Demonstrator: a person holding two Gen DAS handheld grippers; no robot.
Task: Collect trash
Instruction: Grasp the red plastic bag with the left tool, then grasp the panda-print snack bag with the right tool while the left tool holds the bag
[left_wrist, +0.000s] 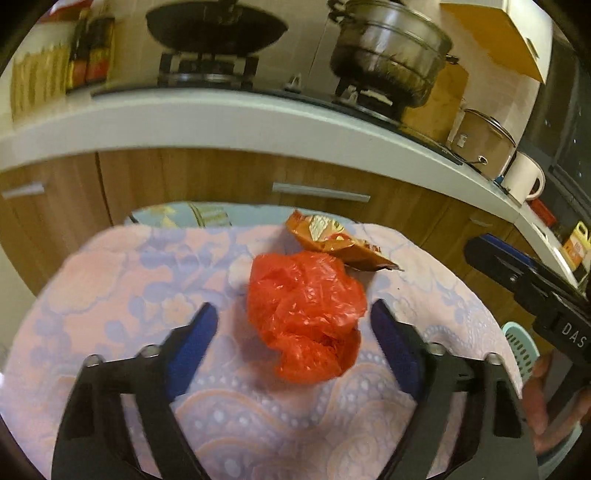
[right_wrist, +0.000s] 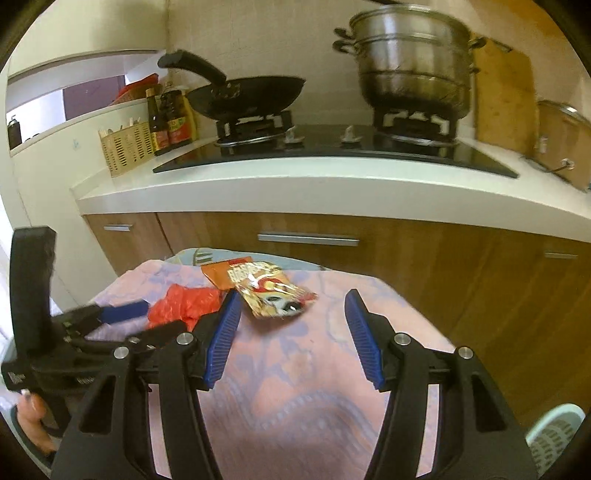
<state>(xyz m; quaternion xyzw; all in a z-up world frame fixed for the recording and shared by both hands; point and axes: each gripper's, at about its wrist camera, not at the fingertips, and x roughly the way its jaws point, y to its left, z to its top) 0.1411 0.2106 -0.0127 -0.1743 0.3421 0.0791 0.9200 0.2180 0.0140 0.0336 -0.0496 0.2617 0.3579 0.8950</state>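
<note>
The crumpled red plastic bag (left_wrist: 306, 317) lies on the floral cloth (left_wrist: 110, 295), just in front of the snack wrapper (left_wrist: 332, 240) and touching it. Your left gripper (left_wrist: 291, 332) straddles the bag with jaws apart, not pressing it. Your right gripper (right_wrist: 291, 332) is released and empty. Expect a light, soft, slippery load that compresses; clamp across the bunched middle.

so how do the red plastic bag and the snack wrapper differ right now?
The red plastic bag is crumpled into a loose ball; the snack wrapper lies flat.
The bag is plain translucent red; the wrapper is printed, orange and gold.
The bag sits between the left gripper's open fingers; the wrapper lies beyond the right gripper's tips, not between them.
Both rest on the floral cloth, ungripped.
</note>
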